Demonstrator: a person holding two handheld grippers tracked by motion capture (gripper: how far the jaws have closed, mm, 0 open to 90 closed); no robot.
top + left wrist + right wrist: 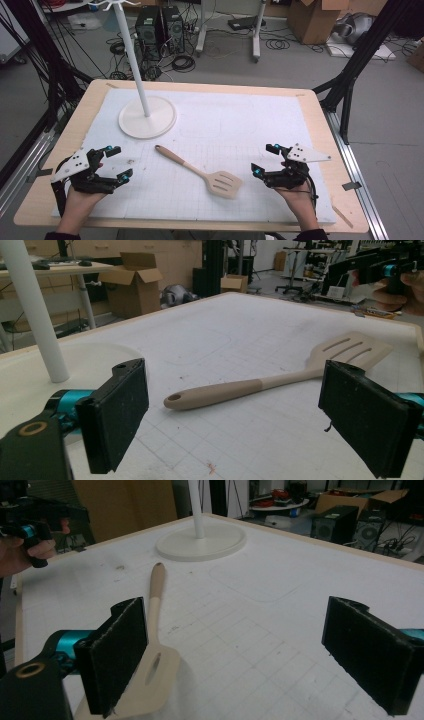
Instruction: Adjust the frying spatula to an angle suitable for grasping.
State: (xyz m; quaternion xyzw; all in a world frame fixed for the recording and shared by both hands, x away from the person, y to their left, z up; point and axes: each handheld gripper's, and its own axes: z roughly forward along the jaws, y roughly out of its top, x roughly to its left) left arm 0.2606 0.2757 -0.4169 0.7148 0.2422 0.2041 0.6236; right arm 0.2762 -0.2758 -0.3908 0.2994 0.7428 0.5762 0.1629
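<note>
A beige spatula (202, 172) lies flat on the white-padded counter (260, 125), handle toward the round stand base (147, 117), slotted blade toward the right tool (266, 158). Both tools hover w/ jaws spread wide, gripping nothing; left tool (118, 161) sits well apart from the handle end. Step in hand looks like the pickup approach. To do it well: bring one tool down over the thick handle section (not the thin neck), jaws straddling it crosswise, then close squarely so it won't roll. Blade lies just beside the right tool, so a tilt-free lift matters.
</note>
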